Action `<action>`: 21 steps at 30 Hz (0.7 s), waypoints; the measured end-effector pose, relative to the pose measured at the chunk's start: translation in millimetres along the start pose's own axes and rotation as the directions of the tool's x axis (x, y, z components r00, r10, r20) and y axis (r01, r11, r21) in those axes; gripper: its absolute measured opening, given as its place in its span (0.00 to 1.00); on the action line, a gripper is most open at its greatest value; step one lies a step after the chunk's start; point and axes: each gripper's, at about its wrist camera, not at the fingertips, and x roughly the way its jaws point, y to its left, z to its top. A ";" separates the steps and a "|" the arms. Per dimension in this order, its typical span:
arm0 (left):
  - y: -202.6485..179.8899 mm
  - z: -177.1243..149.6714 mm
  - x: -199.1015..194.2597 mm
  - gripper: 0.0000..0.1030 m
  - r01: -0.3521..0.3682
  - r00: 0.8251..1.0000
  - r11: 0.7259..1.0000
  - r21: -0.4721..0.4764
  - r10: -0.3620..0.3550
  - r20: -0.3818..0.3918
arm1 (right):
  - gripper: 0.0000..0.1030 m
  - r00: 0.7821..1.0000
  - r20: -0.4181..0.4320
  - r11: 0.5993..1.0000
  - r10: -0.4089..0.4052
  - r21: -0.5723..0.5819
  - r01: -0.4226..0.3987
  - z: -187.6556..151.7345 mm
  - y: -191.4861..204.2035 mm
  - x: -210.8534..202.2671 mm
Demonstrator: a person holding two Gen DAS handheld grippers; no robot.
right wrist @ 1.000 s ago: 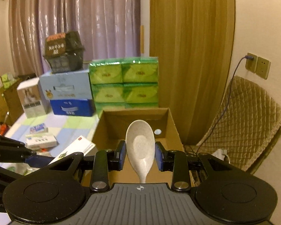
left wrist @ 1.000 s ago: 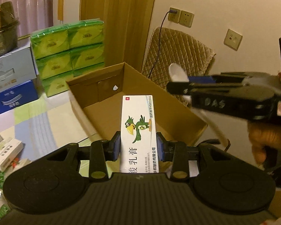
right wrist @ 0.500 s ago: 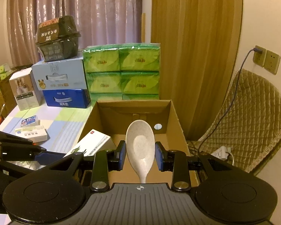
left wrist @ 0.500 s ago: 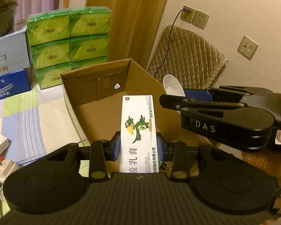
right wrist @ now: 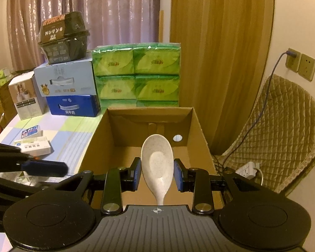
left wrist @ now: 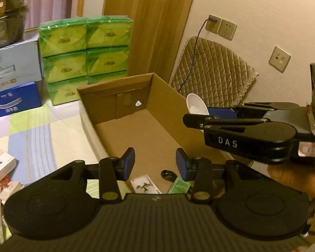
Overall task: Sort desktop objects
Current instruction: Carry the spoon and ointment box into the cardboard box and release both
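Note:
My left gripper (left wrist: pixel 155 163) hangs open over the near end of the brown cardboard box (left wrist: pixel 149 88), with nothing between its blue pads. Below it on the box floor lies the white medicine box with the green bird (left wrist: pixel 143 185), next to a green packet (left wrist: pixel 179 185) and a black cable (left wrist: pixel 168 174). My right gripper (right wrist: pixel 156 174) is shut on a white speckled spoon (right wrist: pixel 156 157), bowl pointing forward above the cardboard box (right wrist: pixel 197 126). In the left wrist view that right gripper (left wrist: pixel 197 114) comes in from the right at the box's right wall, with the spoon (left wrist: pixel 196 105) in it.
Green tissue packs (right wrist: pixel 136 73) stand behind the box, with blue and pale cartons (right wrist: pixel 71 105) and a black container (right wrist: pixel 63 37) to their left. Small medicine boxes (right wrist: pixel 33 147) lie on the checked cloth. On the right are a quilted chair (right wrist: pixel 283 136) and a power strip (right wrist: pixel 247 168).
My left gripper has opened and the medicine box has dropped onto the floor of the cardboard box. The right gripper keeps its hold on the spoon and has moved closer over the box.

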 end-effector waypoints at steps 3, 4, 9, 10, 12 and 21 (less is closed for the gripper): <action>5.4 -5.1 -9.3 0.36 -0.019 1.000 1.000 0.013 0.019 0.009 | 0.29 1.000 0.005 1.000 0.004 0.004 -0.004 0.3 2.7 1.0; 8.6 -7.0 -12.4 0.36 -0.023 1.000 1.000 0.010 0.023 0.012 | 0.29 1.000 0.010 1.000 0.004 0.007 -0.004 0.8 3.2 1.2; 25.2 -18.6 -28.4 0.36 -0.056 0.998 0.998 -0.002 0.056 0.014 | 0.69 0.998 0.056 0.999 0.001 0.042 -0.004 5.8 1.2 -2.6; 29.1 -21.8 -32.3 0.37 -0.064 0.998 0.998 -0.003 0.064 0.015 | 0.71 0.998 0.070 0.999 -0.004 0.047 0.000 6.2 0.8 -5.3; 37.4 -28.5 -40.5 0.39 -0.078 0.997 0.997 -0.013 0.079 0.017 | 0.71 0.997 0.078 0.999 -0.013 0.053 0.008 5.7 -0.1 -9.7; 66.8 -60.4 -77.1 0.45 -0.136 0.990 0.989 -0.056 0.137 0.015 | 0.72 0.998 0.070 0.995 -0.003 0.100 -0.004 -15.6 3.3 -35.7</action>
